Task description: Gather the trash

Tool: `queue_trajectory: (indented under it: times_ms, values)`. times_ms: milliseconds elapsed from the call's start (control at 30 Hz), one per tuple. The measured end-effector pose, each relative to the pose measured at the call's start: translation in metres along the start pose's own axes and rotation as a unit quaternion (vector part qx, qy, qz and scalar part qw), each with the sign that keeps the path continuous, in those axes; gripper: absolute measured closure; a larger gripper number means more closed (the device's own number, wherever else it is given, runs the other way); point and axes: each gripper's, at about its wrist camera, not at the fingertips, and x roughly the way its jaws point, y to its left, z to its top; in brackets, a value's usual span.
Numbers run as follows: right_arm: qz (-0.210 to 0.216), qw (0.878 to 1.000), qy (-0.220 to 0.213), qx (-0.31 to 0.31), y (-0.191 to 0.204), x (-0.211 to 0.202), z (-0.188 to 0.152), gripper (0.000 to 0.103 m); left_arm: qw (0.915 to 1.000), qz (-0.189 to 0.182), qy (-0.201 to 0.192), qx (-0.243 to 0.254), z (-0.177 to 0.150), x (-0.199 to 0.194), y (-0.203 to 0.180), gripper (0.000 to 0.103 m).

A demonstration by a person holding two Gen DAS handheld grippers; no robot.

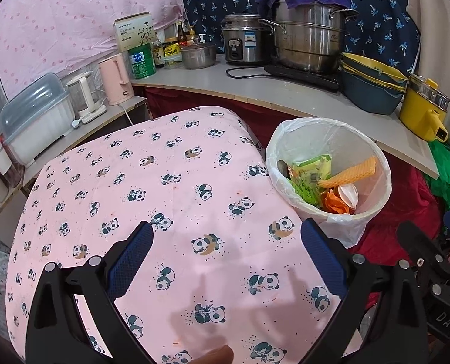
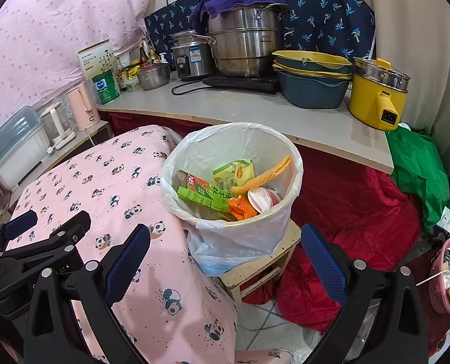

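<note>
both grippers (image 1: pixel 226 261) (image 2: pixel 225 262) gape empty, trash bin (image 2: pixel 282 151) beside the table edge (image 2: pixel 181 227).

Low table under a pink panda-print cloth (image 1: pixel 170 200), its top bare of objects; beside it a small wooden stool (image 2: pixel 264 268) carrying the lined trash bin (image 2: pixel 255 233); grey counter (image 2: pixel 249 112) along the back bearing a green tin (image 2: pixel 105 86), small lidded steel pot (image 2: pixel 153 75), rice cooker (image 2: pixel 191 57), black hob (image 2: pixel 243 82) with a steel steamer on it, stacked blue-and-yellow basins (image 2: pixel 312 75) and a yellow electric pot (image 2: pixel 376 97); lower side shelf (image 1: pixel 115 110) holding a pink kettle (image 1: pixel 117 79), glass kettle (image 1: pixel 83 97) and lidded plastic box (image 1: pixel 36 118).
</note>
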Motion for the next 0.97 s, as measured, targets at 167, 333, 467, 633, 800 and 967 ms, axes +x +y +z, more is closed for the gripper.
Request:
queue_trajectory:
  times_ms: [167,333,467,633,800,967]
  values:
    - [-0.007,1.0,-0.002,-0.005,-0.0002,0.0005,0.0008,0.007,1.0,-0.002,-0.001,-0.001,0.0004,0.0008,-0.001,0.01]
    - [-0.008,1.0,-0.003,-0.007,0.0005,0.0005,0.001,0.007,0.9999,0.0,0.001,-0.017,-0.0001,0.0016,0.003,0.01]
    - [-0.011,1.0,-0.003,-0.007,-0.0001,0.002,0.0006,0.007,0.9998,0.003,0.001,-0.018,-0.001,0.0014,0.0028,0.01]
    - [-0.012,1.0,-0.002,-0.009,0.0012,0.0022,-0.0007,0.007,0.9998,0.003,0.004,-0.019,-0.0017,0.0025,0.0024,0.01]
    - [-0.012,1.0,-0.001,-0.009,0.0021,0.0026,-0.0014,0.007,0.9999,0.005,0.001,-0.015,-0.0029,0.0026,-0.0003,0.01]
    - [-0.013,1.0,-0.001,-0.01,0.0027,0.0031,-0.0023,0.007,0.9999,0.001,0.002,-0.014,-0.0022,0.0032,-0.0003,0.01]
